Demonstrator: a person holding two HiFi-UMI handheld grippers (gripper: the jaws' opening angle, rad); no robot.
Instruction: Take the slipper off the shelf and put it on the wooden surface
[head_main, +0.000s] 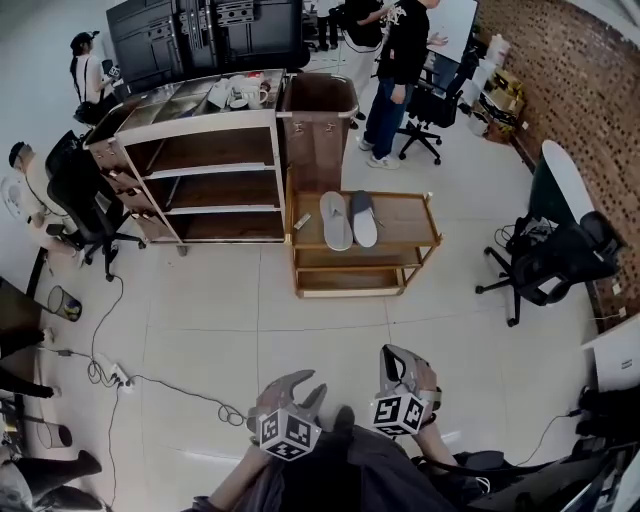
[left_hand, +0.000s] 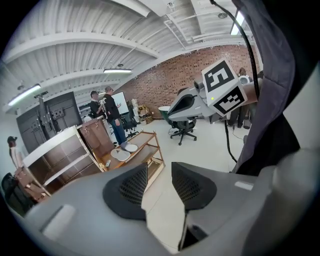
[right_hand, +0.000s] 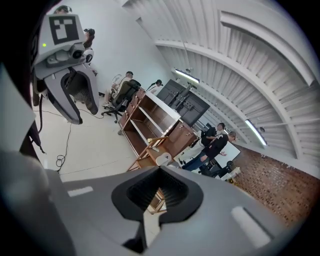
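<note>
Left tongs: stood part open with a modest gap between the pads. Only bare floor showed through, so you held and touched nothing.
Right tongs: were closed, pads meeting, with nothing caught between them.
Your position: both tools sat low in the head view, close to your body and well apart from the furniture.
Slippers: a pale slipper and a darker slipper lay side by side on the top board of the low wooden rack. Neither had been lifted.
Step in hand: it looked like the approach, with the grasp not yet begun.
Doing it well: you needed to walk up until the rack's top board was within easy reach. You also needed to spread the jaws of whichever hand you chose before coming in. The closed pair could not take anything as it stood.
Grip advice: coming in low along the board and pinching one slipper across its open upper edge seemed safest. That would leave its neighbour undisturbed.
Path: a cable trailed over the floor to your left, so the straight line ahead looked cleaner.
Destination: you could not tell from there which wooden surface was meant. The tall shelf unit stood just beside the rack.
</note>
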